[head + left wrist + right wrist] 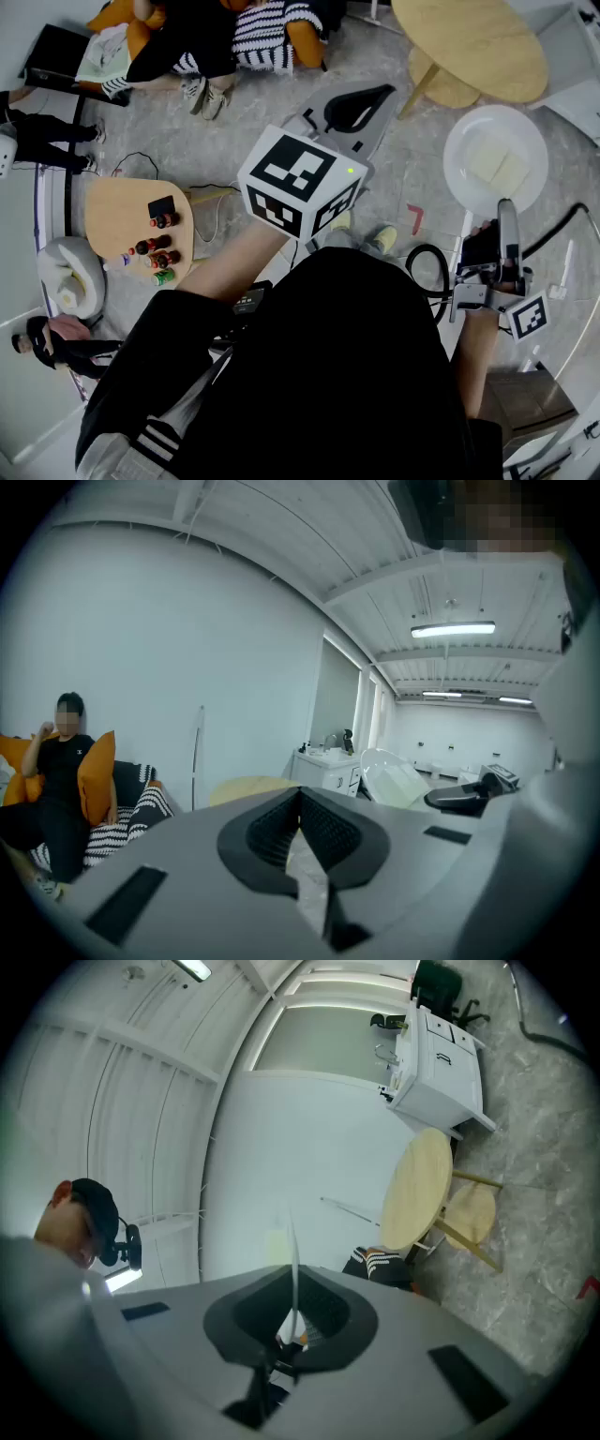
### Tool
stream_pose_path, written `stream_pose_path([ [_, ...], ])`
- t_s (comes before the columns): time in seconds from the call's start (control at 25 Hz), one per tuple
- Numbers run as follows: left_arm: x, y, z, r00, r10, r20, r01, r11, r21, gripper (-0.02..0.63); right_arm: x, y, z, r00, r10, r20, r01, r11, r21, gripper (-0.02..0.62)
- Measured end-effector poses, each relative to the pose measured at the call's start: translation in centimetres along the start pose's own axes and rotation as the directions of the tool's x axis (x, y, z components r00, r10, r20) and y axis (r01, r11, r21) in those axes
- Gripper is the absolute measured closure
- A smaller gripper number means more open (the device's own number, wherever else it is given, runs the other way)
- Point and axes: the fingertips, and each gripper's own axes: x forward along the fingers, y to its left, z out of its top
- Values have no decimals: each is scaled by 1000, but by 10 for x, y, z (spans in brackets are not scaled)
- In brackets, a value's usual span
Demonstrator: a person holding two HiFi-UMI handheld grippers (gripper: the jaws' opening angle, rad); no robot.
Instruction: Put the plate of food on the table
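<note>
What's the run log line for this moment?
right gripper: shut on white round plate rim | pale food slices: on plate | round wooden table: plate not yet on it | left gripper: shut, empty

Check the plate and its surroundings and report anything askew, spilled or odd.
Nothing is spilled or broken. The only oddity: the white plate hangs over the floor, short of the round wooden table, held just by its rim in the right gripper, jaws shut on it. The pale food slices lie flat on it.
</note>
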Motion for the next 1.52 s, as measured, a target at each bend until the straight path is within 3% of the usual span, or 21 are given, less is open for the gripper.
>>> stream_pose_path([
  [0.88, -6, 3, -12, 999, 15, -32, -16, 1000, -27, 598, 3, -3, -6, 999, -15, -33, 15, 1000, -10, 580],
  [1.52, -4, 6, -7, 999, 24, -28, -23, 1000, 18, 598, 6, 1, -7, 1000, -19, -25, 19, 1000, -9, 580],
])
